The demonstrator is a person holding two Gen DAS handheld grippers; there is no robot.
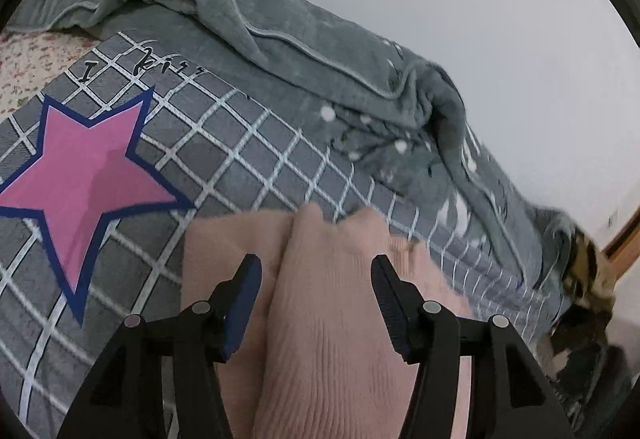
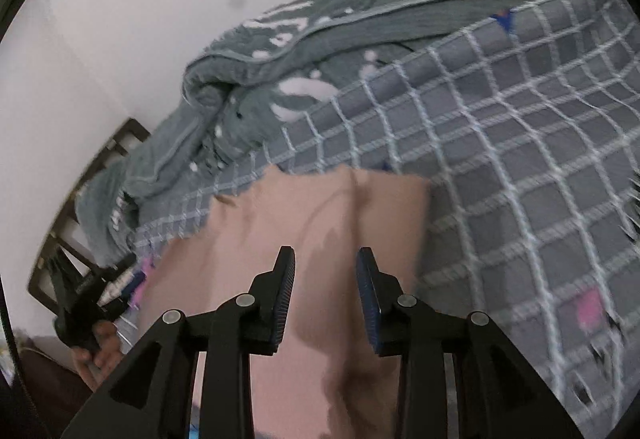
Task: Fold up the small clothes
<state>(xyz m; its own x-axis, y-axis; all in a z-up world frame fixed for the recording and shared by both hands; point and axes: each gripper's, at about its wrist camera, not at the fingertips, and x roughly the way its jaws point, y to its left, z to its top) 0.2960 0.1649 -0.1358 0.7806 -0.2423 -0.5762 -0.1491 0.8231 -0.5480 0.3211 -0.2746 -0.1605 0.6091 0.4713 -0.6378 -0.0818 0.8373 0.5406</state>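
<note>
A small pink ribbed garment [image 1: 324,303] lies on a grey checked bedsheet [image 1: 248,159]. My left gripper [image 1: 316,271] is open, its two fingers standing either side of a raised fold of the pink cloth. In the right wrist view the same pink garment [image 2: 320,215] lies flat with a crease down its middle. My right gripper [image 2: 326,263] is open just above it, fingers apart and holding nothing. The other gripper [image 2: 80,299] shows at the left edge of the right wrist view, held in a hand.
A rumpled grey-green blanket [image 1: 320,51] with white flower print lies along the far side of the bed against a white wall. A big pink star [image 1: 88,167] is printed on the sheet. A dark wooden frame [image 2: 80,191] stands at the bed's end.
</note>
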